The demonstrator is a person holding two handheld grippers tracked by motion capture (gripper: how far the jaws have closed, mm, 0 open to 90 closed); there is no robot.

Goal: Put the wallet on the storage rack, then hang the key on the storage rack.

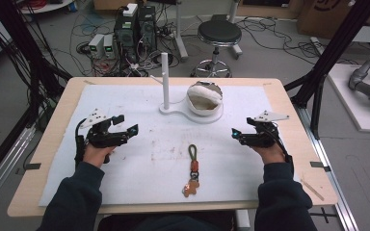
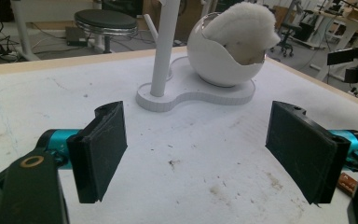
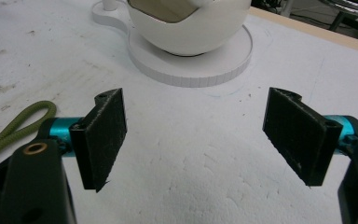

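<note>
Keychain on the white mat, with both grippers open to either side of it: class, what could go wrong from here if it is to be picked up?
1. The keychain lies flat on the mat, so open jaws of the left gripper or right gripper may scrape the mat and slip off its thin green cord loop.
2. The white stand with its upright post and egg-shaped bowl sits just beyond; a careless lift might knock it.

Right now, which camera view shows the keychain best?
The high view: the whole keychain lies on the mat, from green loop to copper tag. The right gripper view shows its green loop at the left edge. The left gripper view catches a brown bit at the right.
</note>
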